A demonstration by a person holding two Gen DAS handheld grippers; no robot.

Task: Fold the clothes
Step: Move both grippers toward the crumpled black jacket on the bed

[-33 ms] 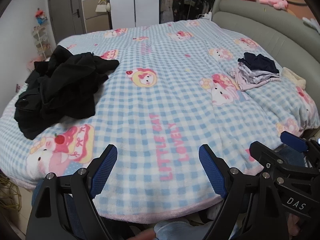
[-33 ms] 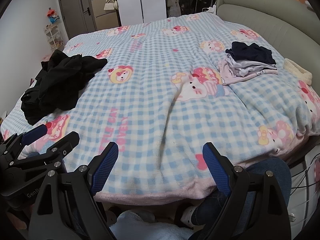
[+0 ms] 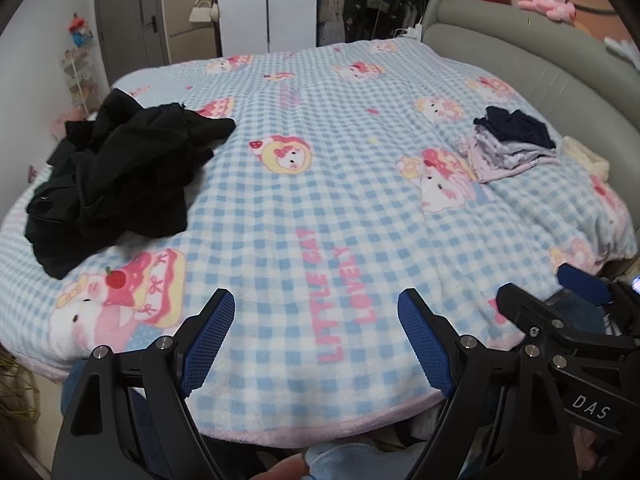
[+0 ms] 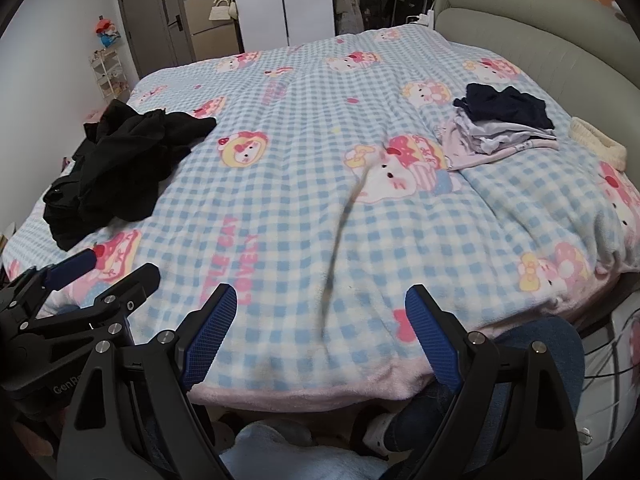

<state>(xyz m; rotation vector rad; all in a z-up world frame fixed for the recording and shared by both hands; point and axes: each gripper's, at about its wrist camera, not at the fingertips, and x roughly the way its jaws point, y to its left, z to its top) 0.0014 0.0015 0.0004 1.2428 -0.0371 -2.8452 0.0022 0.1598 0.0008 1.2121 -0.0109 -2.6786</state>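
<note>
Two clothing groups on my bed blanket (image 3: 320, 216): black crumpled heap (image 3: 120, 176) at far left, loose and unfolded, and a small layered stack (image 3: 512, 148) at far right near the headboard (image 3: 540, 64), dark piece on top, looks folded. Cream item (image 4: 600, 144) just beside the stack. Left gripper (image 3: 316, 344) and right gripper (image 4: 320, 344) both hover over the near blanket edge, jaws spread wide, nothing pinched. Scene fits a heap awaiting folding with some pieces stacked; can't tell how many remain. Judging: to fold well I'd pick one garment off the heap by a hem or shoulder, not grab the bundle, and lay it flat in the bare middle. Versus the other frames: same instant, nothing differs; heap, stack, grippers all match. Thin dark streak (image 4: 344, 232) in right view, unclear what it is.
</note>
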